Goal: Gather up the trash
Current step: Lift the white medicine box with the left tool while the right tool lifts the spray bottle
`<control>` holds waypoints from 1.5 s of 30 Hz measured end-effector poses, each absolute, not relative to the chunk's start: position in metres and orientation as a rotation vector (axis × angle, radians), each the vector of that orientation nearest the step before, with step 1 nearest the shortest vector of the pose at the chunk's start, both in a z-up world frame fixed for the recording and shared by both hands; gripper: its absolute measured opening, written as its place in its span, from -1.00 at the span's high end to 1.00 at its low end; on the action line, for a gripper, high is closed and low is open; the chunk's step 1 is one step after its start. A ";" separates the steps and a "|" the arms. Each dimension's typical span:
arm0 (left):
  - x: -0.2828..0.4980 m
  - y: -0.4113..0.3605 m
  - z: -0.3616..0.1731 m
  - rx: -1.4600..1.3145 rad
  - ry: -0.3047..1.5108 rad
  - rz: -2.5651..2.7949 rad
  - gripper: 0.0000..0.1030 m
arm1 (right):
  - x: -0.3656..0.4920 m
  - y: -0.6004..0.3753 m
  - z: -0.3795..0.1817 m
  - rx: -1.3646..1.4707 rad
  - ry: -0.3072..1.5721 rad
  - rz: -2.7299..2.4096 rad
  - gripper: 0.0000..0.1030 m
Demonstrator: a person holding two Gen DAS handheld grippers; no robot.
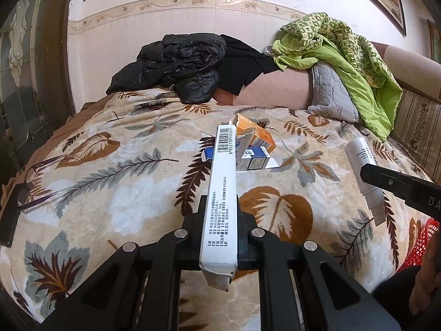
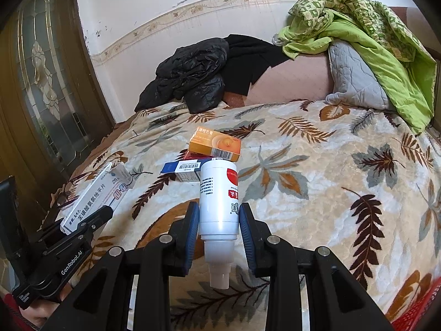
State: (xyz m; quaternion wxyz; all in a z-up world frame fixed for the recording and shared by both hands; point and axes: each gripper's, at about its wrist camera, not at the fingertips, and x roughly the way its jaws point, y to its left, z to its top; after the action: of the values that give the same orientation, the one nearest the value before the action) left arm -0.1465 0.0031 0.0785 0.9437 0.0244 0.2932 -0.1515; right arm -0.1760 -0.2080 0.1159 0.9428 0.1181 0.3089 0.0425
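Observation:
My left gripper (image 1: 219, 220) is shut on a long white medicine box (image 1: 222, 190) with a barcode, held above the bed; it also shows in the right wrist view (image 2: 96, 195). My right gripper (image 2: 219, 220) is shut on a white spray bottle (image 2: 219, 201) with a red label, nozzle toward the camera; the bottle also shows in the left wrist view (image 1: 363, 171). An orange box (image 2: 215, 143) and a blue and white box (image 2: 183, 169) lie together on the leaf-patterned blanket (image 2: 317, 179), beyond both grippers.
A red mesh basket (image 1: 423, 242) shows at the right edge, also low right in the right wrist view (image 2: 419, 309). Glasses (image 1: 41, 182) and a dark phone (image 1: 9, 218) lie at the bed's left. A black jacket (image 1: 179, 66), a grey pillow (image 1: 330, 93) and a green cloth (image 1: 347, 55) lie at the back.

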 end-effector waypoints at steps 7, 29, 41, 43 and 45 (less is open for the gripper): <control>-0.147 0.002 0.078 0.048 0.600 -0.312 0.75 | -0.176 -0.208 0.115 0.251 0.631 0.089 0.38; -0.147 0.001 0.077 0.046 0.603 -0.316 0.75 | -0.175 -0.209 0.115 0.260 0.631 0.089 0.38; -0.147 0.000 0.077 0.045 0.603 -0.317 0.75 | -0.175 -0.208 0.115 0.260 0.631 0.089 0.38; -0.147 -0.001 0.076 0.047 0.603 -0.316 0.75 | -0.174 -0.208 0.115 0.260 0.631 0.089 0.38; -0.148 -0.001 0.076 0.048 0.604 -0.317 0.75 | -0.174 -0.208 0.115 0.259 0.632 0.089 0.38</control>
State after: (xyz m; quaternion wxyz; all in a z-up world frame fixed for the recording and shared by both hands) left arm -0.1478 -0.0011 0.0759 0.9421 0.0238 0.2962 -0.1553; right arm -0.1744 -0.2082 0.1148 0.9413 0.1271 0.3097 0.0436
